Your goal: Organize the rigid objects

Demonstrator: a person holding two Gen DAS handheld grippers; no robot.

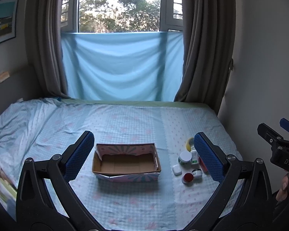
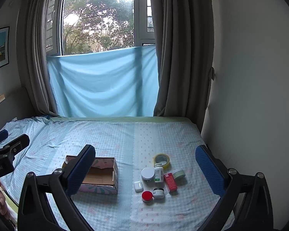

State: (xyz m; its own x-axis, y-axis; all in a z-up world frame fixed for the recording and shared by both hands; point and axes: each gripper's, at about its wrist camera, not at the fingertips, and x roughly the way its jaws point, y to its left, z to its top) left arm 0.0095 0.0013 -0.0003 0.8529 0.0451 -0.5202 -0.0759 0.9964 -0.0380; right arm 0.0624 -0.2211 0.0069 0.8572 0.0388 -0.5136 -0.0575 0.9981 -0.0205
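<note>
**Colleague:** What did you have in front of you on the bed?

**Me:** An open cardboard box wrapped in pink-and-teal patterned paper [image 1: 126, 163] sat on the pale blue checked bedsheet [image 1: 125, 123], with nothing inside that I could see. To its right was a tight cluster: a roll of yellow tape [image 2: 161, 160] farthest from me, a white-lidded round jar [image 2: 147, 174] touching a white plastic bottle with a green label [image 2: 159, 174], a red rectangular carton [image 2: 170, 182] lying flat, and a pale green round tin [image 2: 178, 173] just beyond the carton.

**Colleague:** And nearer to you?

**Me:** A small white earbud case [image 2: 138, 186], a red-lidded round jar [image 2: 147, 195] and a small white jar with a dark cap [image 2: 158, 192], those last two touching. All of it was well apart from the box.

**Colleague:** How were the grippers?

**Me:** I had the left gripper [image 1: 144, 157] spread wide, gripping nothing, its blue pads [image 1: 80, 156] framing the box. The right gripper [image 2: 144, 173] was just as wide and empty, with the cluster between its fingers. Both hung above the sheet, short of everything. From the left camera I could see the right gripper at the frame's edge, with fingertips of a hand [image 1: 282, 188] below it
</note>
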